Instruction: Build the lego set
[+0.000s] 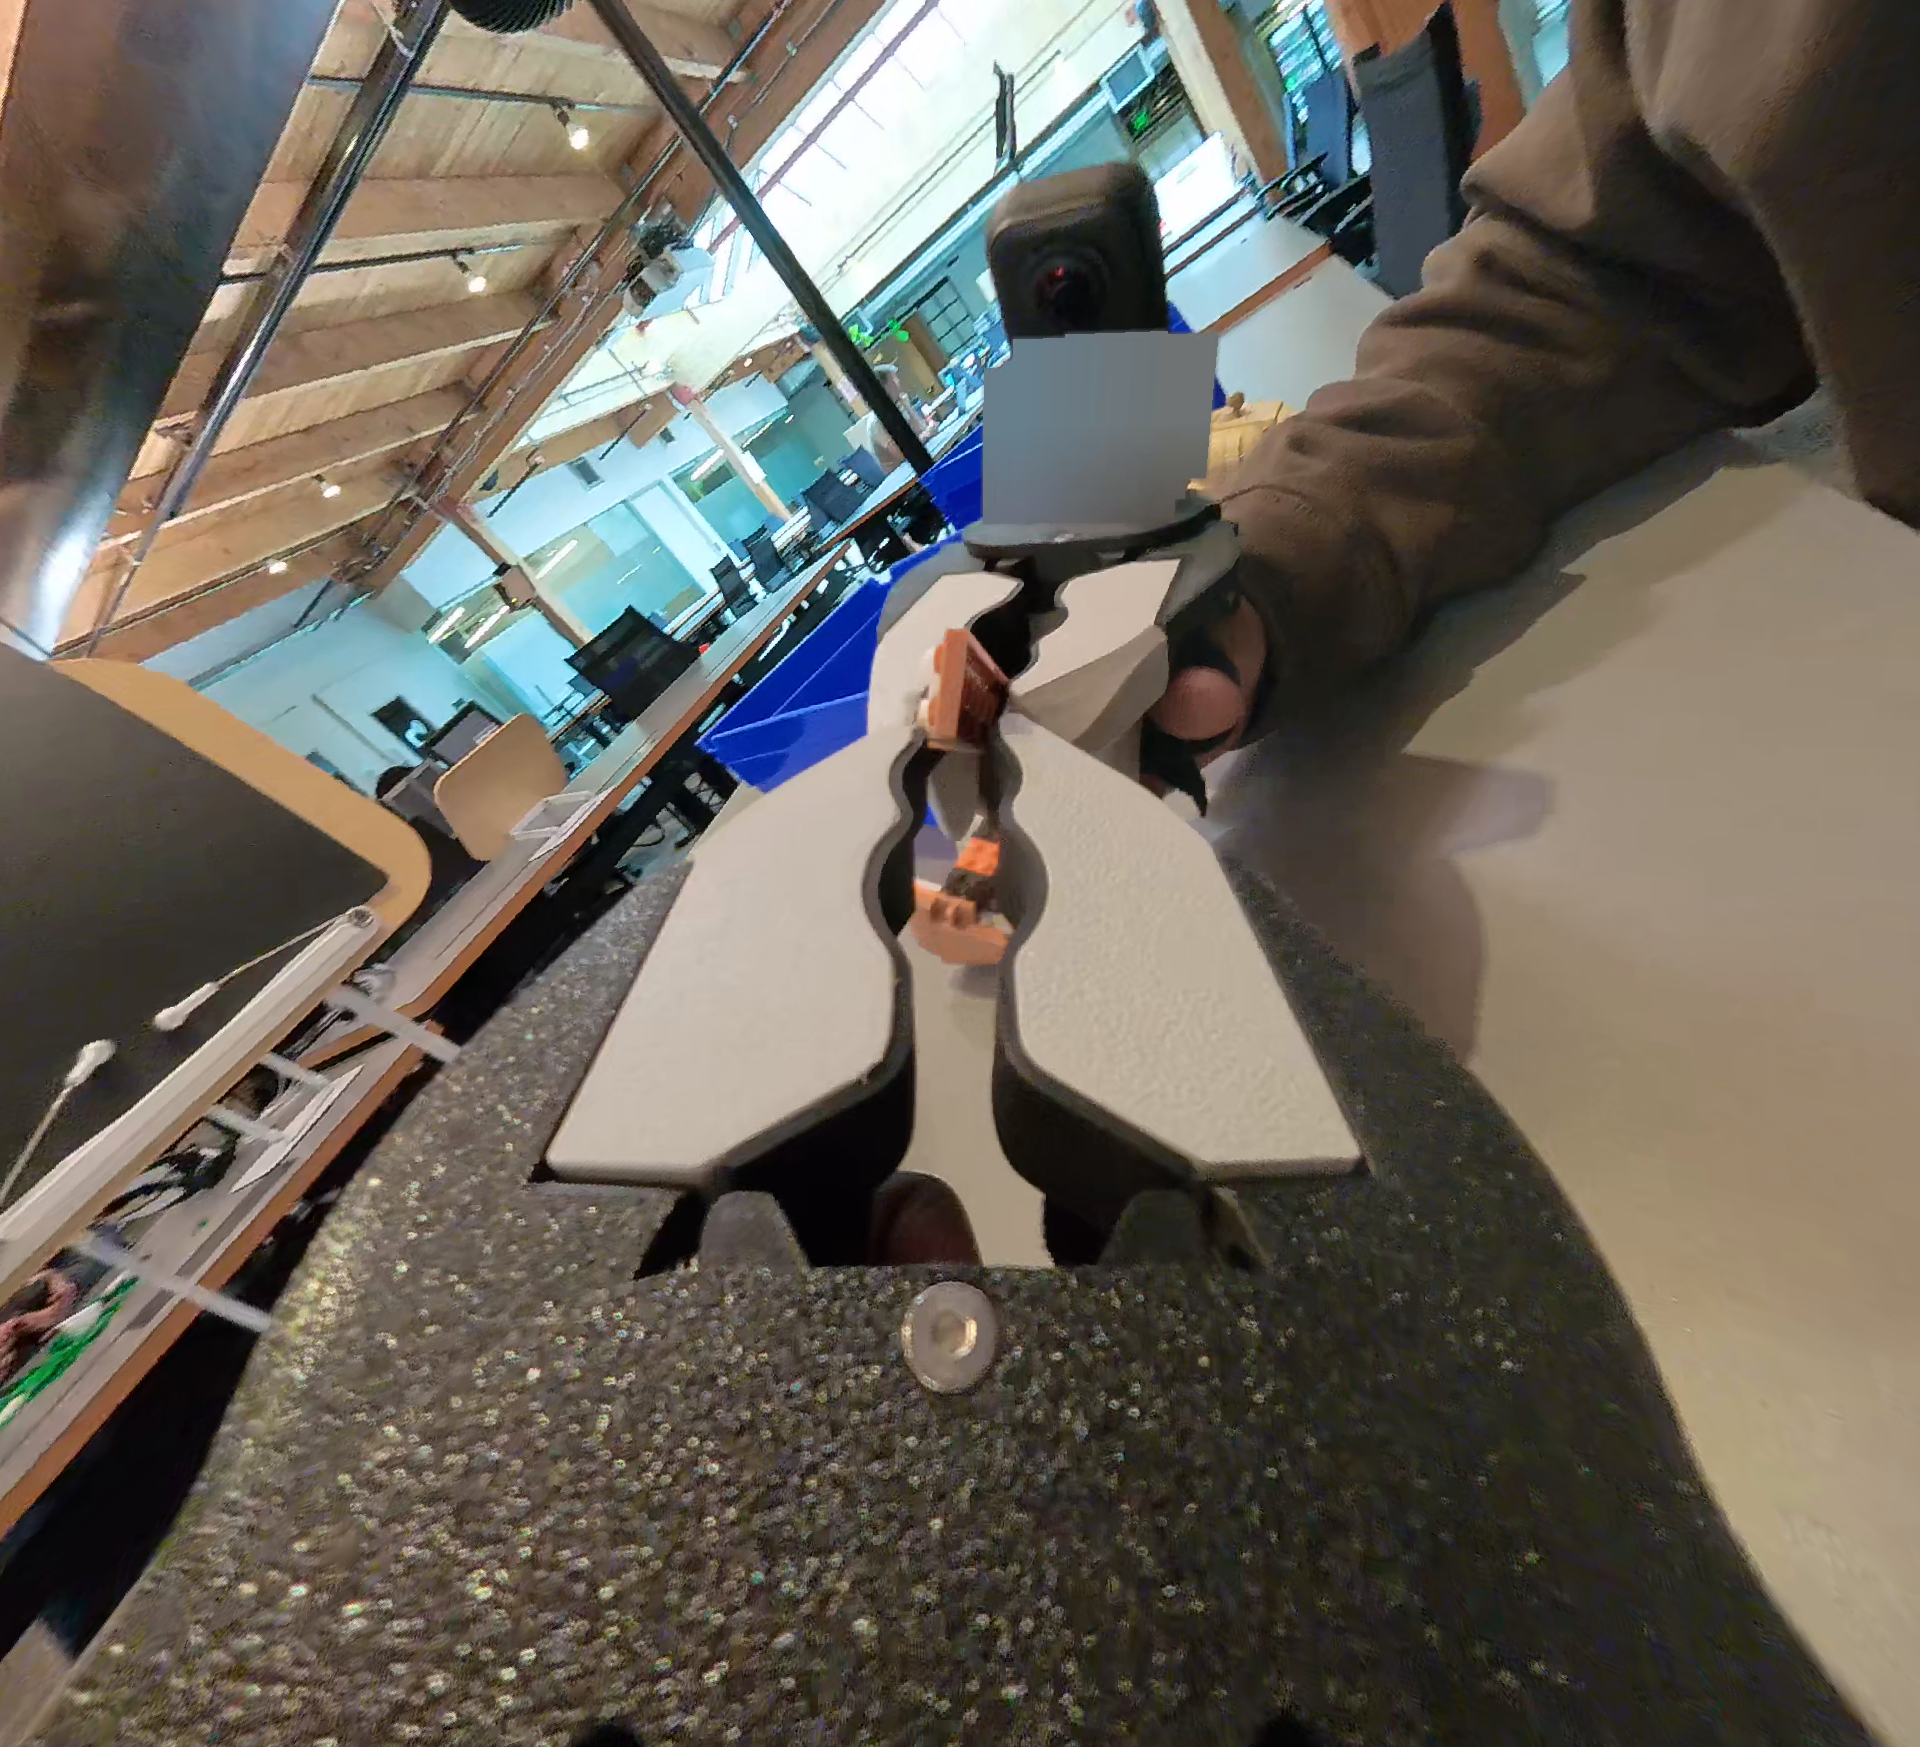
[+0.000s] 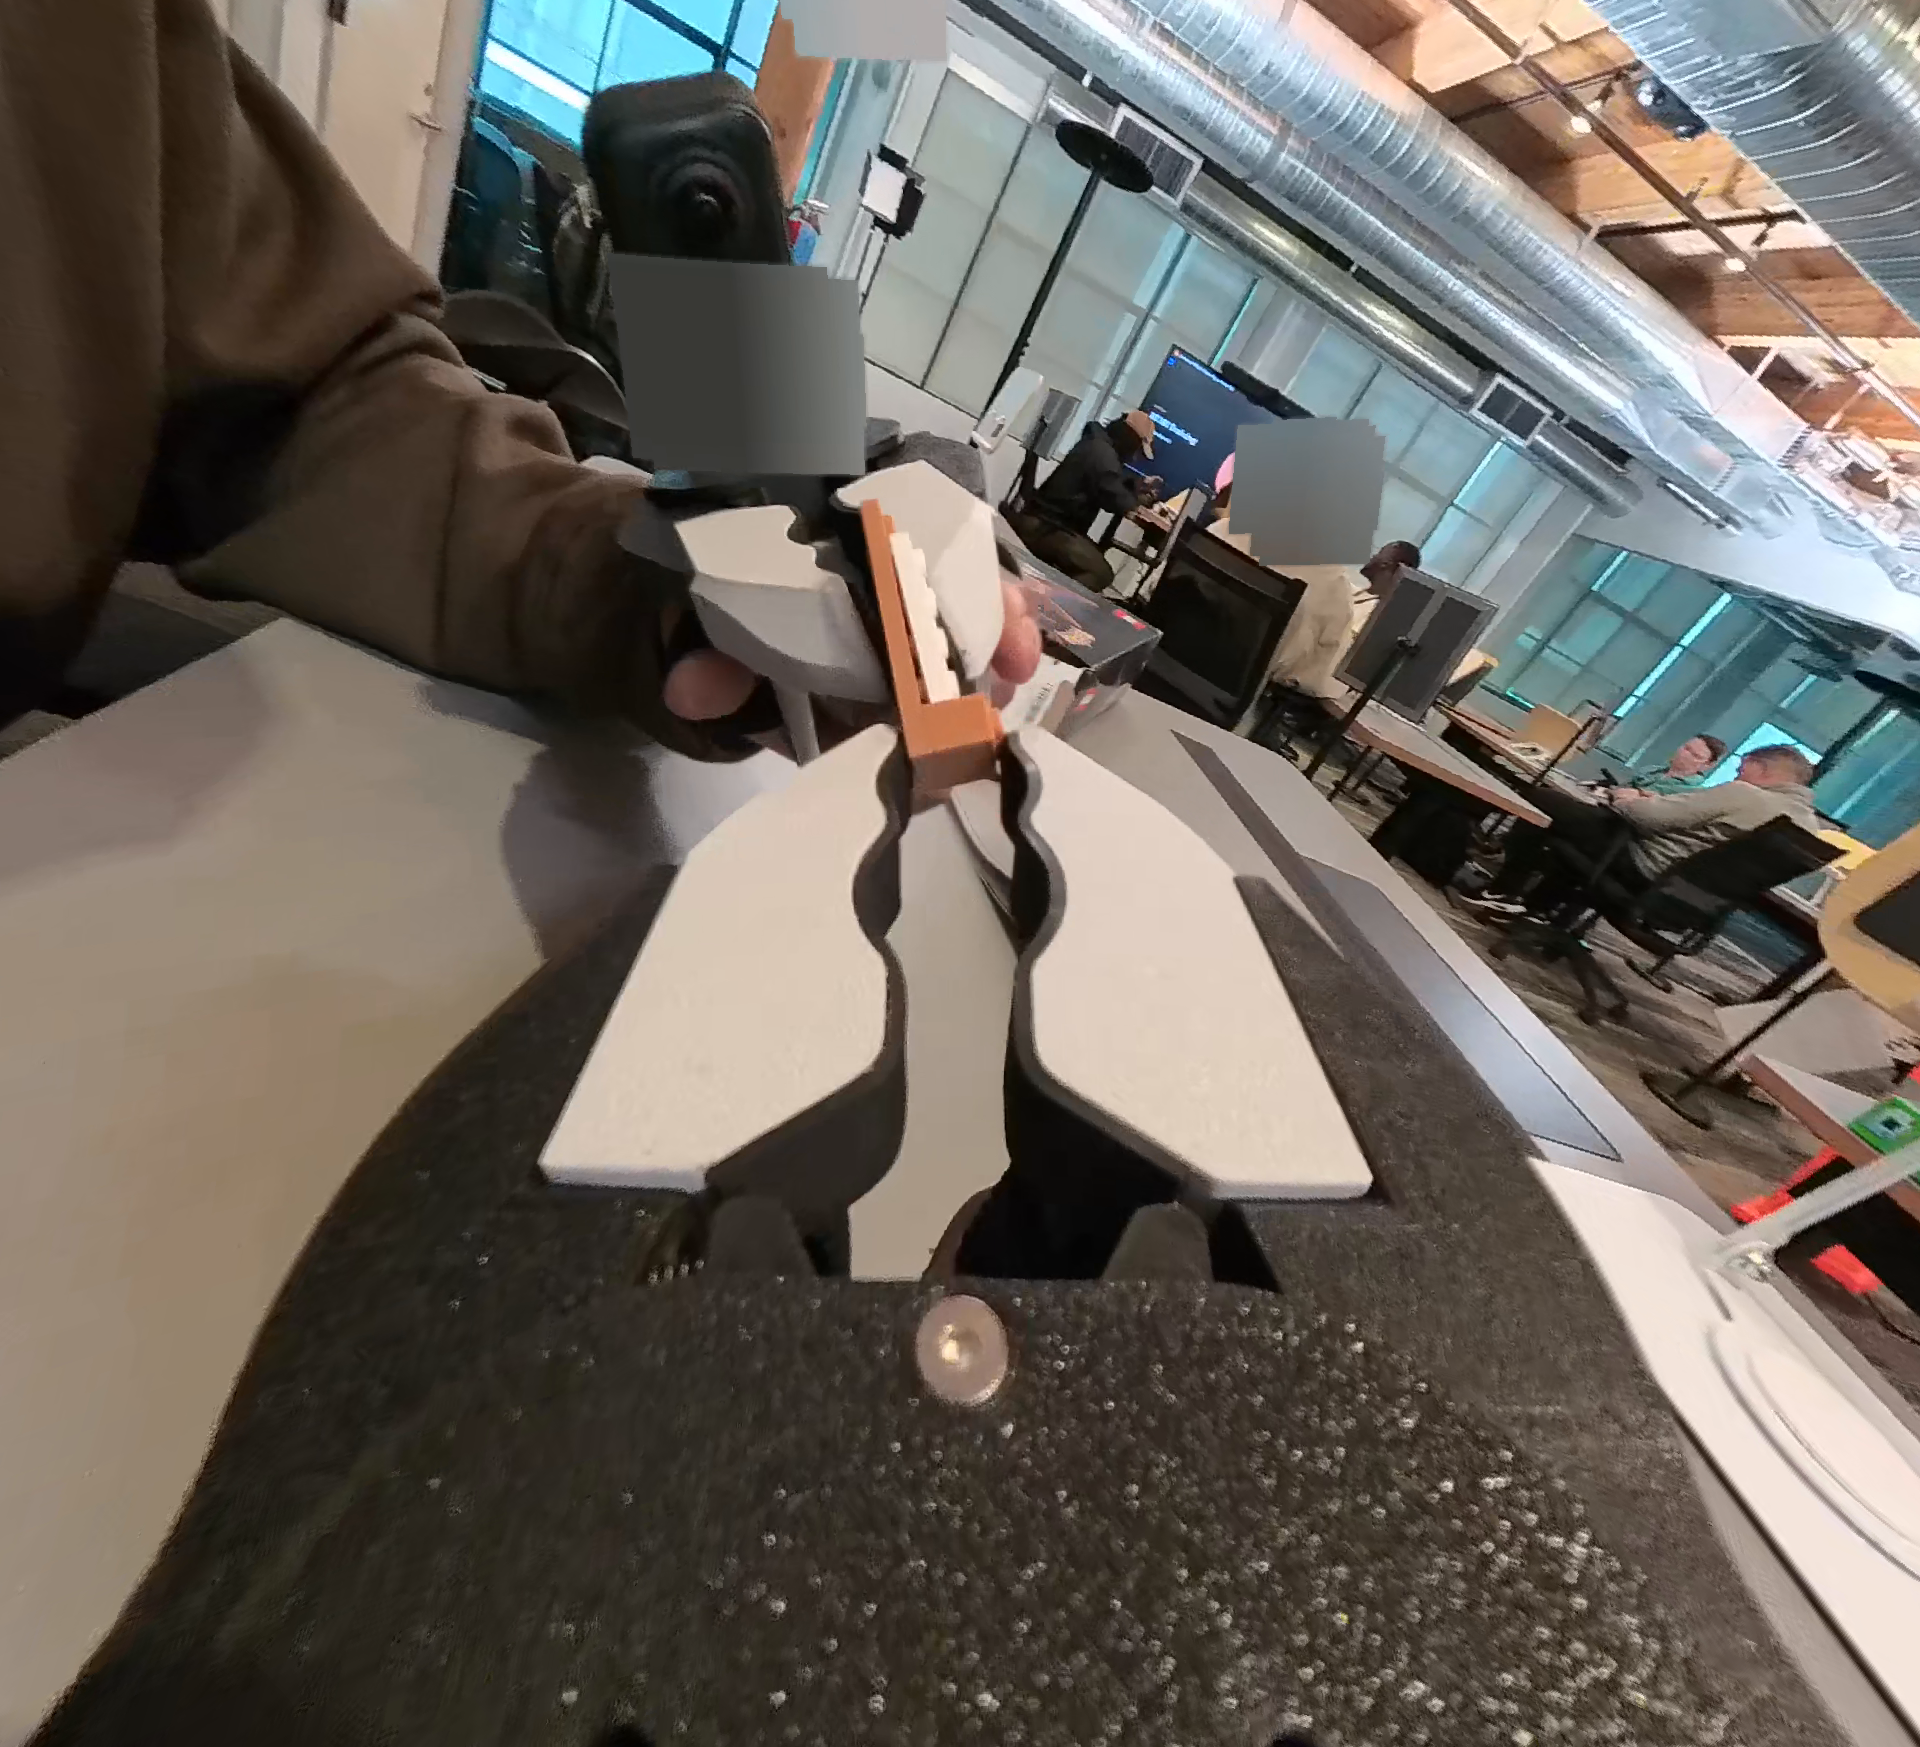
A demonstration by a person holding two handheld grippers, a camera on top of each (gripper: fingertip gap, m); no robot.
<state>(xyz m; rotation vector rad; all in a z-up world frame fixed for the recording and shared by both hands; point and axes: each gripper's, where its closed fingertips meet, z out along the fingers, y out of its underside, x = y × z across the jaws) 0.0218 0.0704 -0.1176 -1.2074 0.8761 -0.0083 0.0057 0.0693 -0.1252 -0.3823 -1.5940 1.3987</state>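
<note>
Monitor (image 2: 1195,424), far wall, right wrist view: bright lines of writing on a dark screen.
Box (image 2: 1081,648), on the table behind the grippers: printed lid and a white label strip.
Green tag (image 2: 1886,1126), right edge: dark square code marker.

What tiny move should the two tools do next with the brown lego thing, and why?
Probably push the two tools gently toward each other, to press the parts snug. The right tool pinches the brown block at the end of the brown plate with white bricks. The left tool grips that plate, so they meet tip to tip on one build.
</note>
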